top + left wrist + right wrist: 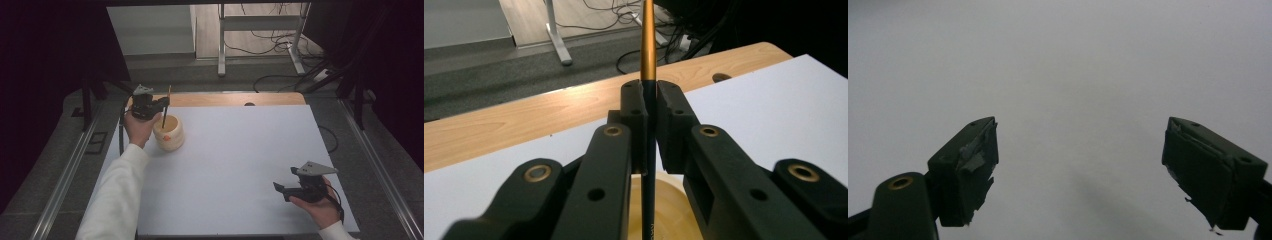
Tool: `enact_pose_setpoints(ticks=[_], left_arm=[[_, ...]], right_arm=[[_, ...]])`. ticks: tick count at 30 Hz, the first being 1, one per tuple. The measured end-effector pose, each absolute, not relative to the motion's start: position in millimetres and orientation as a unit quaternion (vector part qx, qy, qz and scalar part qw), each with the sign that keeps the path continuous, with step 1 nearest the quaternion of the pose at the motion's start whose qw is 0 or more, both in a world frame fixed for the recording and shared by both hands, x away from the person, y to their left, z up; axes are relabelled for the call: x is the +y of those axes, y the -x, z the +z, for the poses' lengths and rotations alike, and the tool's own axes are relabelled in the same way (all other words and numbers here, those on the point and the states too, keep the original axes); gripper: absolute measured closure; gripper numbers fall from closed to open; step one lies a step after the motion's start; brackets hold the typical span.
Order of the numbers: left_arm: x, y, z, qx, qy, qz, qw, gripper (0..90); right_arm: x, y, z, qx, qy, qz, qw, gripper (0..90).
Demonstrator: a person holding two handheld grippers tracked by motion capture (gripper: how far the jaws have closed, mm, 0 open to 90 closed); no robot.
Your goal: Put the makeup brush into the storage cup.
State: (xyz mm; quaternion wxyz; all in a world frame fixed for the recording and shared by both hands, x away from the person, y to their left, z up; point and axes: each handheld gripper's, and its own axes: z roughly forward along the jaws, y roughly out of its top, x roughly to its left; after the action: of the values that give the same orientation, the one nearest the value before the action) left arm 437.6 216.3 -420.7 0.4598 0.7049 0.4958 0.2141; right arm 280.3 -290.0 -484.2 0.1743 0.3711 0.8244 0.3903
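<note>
My left gripper (161, 104) pinched a slim black-and-gold stick (648, 60) upright between its fingers, its lower end inside the cream pot (169, 133) on the white bench (235, 165), while my right gripper (285, 186) rested with fingers spread.

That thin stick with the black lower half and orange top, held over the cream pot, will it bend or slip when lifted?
The thin black-and-orange stick looks straight and rigid, so it probably won't flop. Its glossy surface may slide between the left gripper fingers. Being round and slim, it would likely roll if laid on the white table.
</note>
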Motion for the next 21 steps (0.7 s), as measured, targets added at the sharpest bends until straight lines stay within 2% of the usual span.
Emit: enact_pose_setpoints(ticks=[21], left_arm=[[214,-431,-448,0.501,-0.710,0.202,0.452,83.5]], right_arm=[[-290,-280,-484,0.824,-0.370,0.391,0.175,15.3]])
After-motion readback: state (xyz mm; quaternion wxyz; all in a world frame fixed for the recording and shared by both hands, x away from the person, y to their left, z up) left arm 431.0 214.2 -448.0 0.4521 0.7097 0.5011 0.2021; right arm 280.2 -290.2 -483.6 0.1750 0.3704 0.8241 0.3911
